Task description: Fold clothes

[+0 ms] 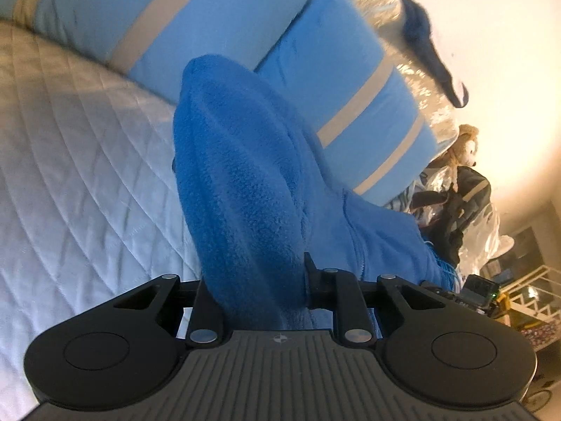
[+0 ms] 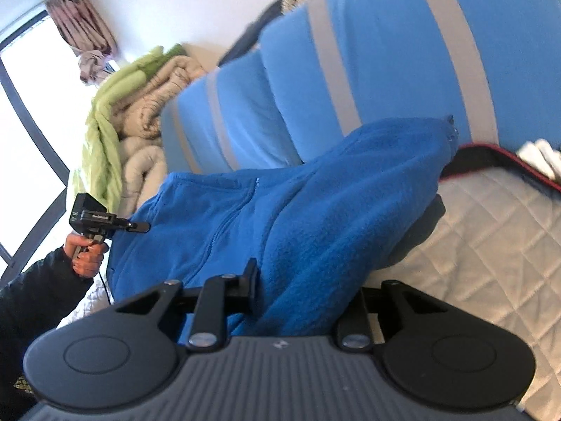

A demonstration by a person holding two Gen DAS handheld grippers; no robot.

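1. A quilted bed cover [image 1: 77, 161] lies below, striped pillows [image 1: 217, 17] behind.
2. The blue fleece jacket [image 2: 315, 203] hangs lifted above the bed cover, stretched between both grippers.
3. The left gripper [image 1: 256, 280] and the right gripper [image 2: 305, 280] are each clamped on the jacket's fabric.

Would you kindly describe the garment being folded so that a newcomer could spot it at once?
Start at the bed with its pale quilted cover, backed by light blue cushions with grey stripes. In front of them hangs a blue fleece jacket, held between the left gripper and the right gripper. Its deeper blue, fuzzy pile and front zip set it apart from the smooth cushions.
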